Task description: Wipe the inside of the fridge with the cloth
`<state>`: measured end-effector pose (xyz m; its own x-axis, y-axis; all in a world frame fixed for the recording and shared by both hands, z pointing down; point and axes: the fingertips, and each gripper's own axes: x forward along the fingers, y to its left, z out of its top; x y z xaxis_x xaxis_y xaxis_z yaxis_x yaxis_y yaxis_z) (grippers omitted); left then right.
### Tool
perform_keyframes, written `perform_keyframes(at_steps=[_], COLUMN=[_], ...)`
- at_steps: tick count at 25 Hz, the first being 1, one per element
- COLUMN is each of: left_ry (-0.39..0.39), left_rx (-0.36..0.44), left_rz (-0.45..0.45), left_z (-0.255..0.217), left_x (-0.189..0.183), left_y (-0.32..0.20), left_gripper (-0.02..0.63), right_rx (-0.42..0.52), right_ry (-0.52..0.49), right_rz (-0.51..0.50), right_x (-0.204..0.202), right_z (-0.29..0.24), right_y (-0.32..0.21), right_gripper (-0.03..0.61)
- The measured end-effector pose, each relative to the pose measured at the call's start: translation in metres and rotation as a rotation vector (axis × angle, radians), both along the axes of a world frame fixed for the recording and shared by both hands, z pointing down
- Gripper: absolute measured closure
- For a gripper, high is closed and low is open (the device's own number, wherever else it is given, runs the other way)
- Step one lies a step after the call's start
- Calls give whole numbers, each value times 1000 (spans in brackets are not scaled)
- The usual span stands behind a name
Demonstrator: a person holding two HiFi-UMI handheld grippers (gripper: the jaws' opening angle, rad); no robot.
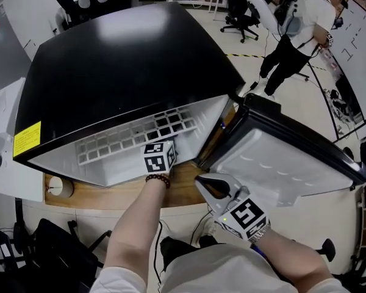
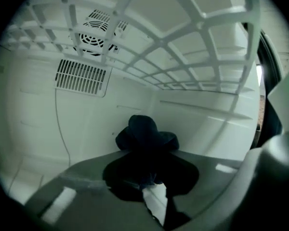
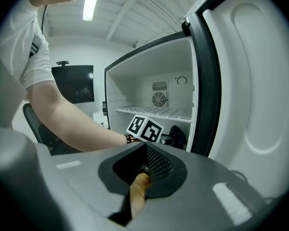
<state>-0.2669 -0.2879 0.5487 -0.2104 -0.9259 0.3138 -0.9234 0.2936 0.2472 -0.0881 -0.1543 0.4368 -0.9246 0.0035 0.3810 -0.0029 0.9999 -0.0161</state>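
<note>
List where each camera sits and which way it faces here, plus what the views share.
Head view: on the person's head, facing steeply down at the black fridge and its open door; left forearm, right forearm and right gripper show.
Left gripper view: on the left gripper inside the fridge, facing the back wall; its jaws hold the dark cloth.
Right gripper view: on the right gripper outside, facing into the fridge; shut jaws and the left forearm show.
Shared: both gripper views show the fan grille, shelf and cloth.
</note>
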Motion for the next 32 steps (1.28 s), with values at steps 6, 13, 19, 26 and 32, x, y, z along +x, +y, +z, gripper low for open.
perform_keyframes(at_steps=[6, 13, 19, 26, 32], left_ry=[-4, -17, -19, -29, -27], left_rx=[27, 41, 65, 74, 79], left_rz=[-40, -26, 38, 113, 143], left_z=[-3, -1, -3, -7, -5], left_x=[-8, -10, -1, 15, 26], left_y=[-19, -34, -38, -31, -23], left_gripper=[555, 555, 559, 560, 560], right_rx=[12, 32, 21, 11, 6], right_ry=[0, 27, 33, 19, 8], right_rz=[-54, -98, -101, -115, -115], right_x=[2, 12, 18, 16, 14], right_z=[1, 6, 10, 9, 8], right_y=[5, 4, 5, 12, 19], right_gripper=[577, 577, 577, 577, 577])
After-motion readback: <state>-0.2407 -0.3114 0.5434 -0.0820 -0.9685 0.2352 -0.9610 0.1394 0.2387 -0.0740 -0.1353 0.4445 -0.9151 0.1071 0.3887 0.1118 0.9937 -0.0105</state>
